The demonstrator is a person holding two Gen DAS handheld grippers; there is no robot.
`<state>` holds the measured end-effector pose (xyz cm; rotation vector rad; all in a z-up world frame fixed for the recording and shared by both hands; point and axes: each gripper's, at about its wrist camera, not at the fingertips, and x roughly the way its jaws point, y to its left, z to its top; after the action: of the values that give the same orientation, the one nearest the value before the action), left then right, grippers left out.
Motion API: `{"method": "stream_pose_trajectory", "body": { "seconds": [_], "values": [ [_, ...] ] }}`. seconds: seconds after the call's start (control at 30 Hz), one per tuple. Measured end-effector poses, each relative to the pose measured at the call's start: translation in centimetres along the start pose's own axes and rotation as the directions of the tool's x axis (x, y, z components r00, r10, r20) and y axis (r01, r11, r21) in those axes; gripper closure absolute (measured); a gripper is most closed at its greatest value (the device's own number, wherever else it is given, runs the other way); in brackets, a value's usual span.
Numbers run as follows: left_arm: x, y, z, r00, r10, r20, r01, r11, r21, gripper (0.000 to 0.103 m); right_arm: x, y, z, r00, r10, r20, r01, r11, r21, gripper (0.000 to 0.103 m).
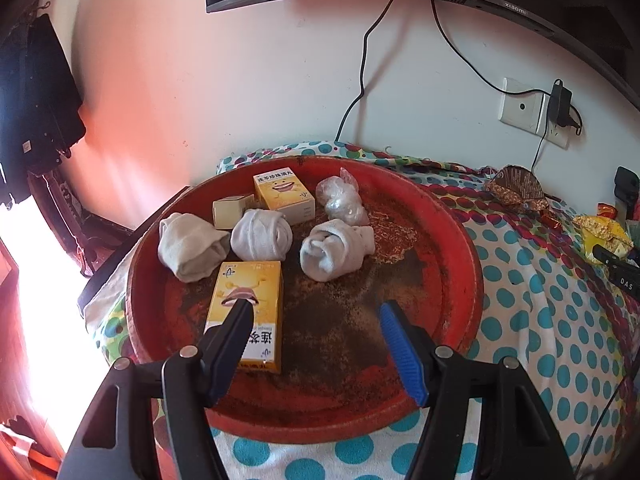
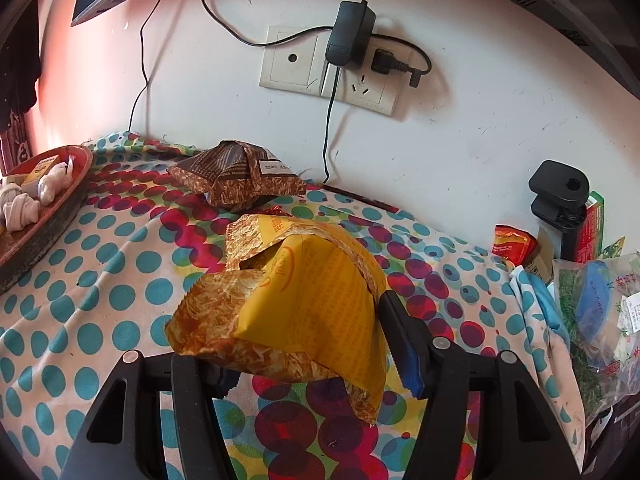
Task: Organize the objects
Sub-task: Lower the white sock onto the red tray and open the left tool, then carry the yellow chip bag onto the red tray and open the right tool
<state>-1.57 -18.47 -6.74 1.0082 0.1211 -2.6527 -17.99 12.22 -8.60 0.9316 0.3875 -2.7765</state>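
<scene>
A round red tray point(image 1: 460, 272) sits on the dotted cloth point(image 1: 540, 340). It holds three rolled white socks point(image 1: 262, 234), two yellow boxes, a small cream box point(image 1: 230, 210) and a clear plastic bag point(image 1: 340, 200). My left gripper point(image 1: 315, 306) hovers open over the tray's near side with nothing between its fingers. Its left finger overlaps the nearer yellow box point(image 1: 256, 280), which lies flat on the tray. My right gripper point(image 2: 304, 328) is shut on a crumpled yellow snack packet point(image 2: 312, 304), held just above the cloth. A brown snack packet point(image 2: 236, 176) lies beyond it by the wall.
The tray point(image 2: 48, 208) lies at the far left of the right wrist view. Plastic bags of goods point(image 2: 596, 304) and a black clamp point(image 2: 560, 192) crowd the right edge. A wall socket point(image 2: 332, 64) with a charger and hanging cables is behind; a monitor hangs overhead.
</scene>
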Motion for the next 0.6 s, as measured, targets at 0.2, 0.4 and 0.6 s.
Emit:
{"method": "stream_pose_trajectory", "body": {
  "seconds": [0.2,0.4,0.6],
  "values": [
    [-2.2,-1.3,-1.8,0.998,0.02,0.059,-0.024,0.998,0.065,0.035,-0.2,0.1,0.1,1.0,-0.016,0.006,0.016,1.0,-0.012,0.044],
    [-4.5,-2.3,-1.4,0.99,-0.037,0.134,0.017,0.989,0.149,0.033,-0.1,-0.3,0.0,0.999,-0.037,0.0,0.037,0.999,-0.022,0.044],
    [-3.4,-1.1,-1.7,0.991,-0.068,0.112,0.051,0.987,0.152,0.033,-0.1,1.0,0.0,0.999,-0.039,-0.03,0.037,0.997,-0.061,0.044]
  ]
}}
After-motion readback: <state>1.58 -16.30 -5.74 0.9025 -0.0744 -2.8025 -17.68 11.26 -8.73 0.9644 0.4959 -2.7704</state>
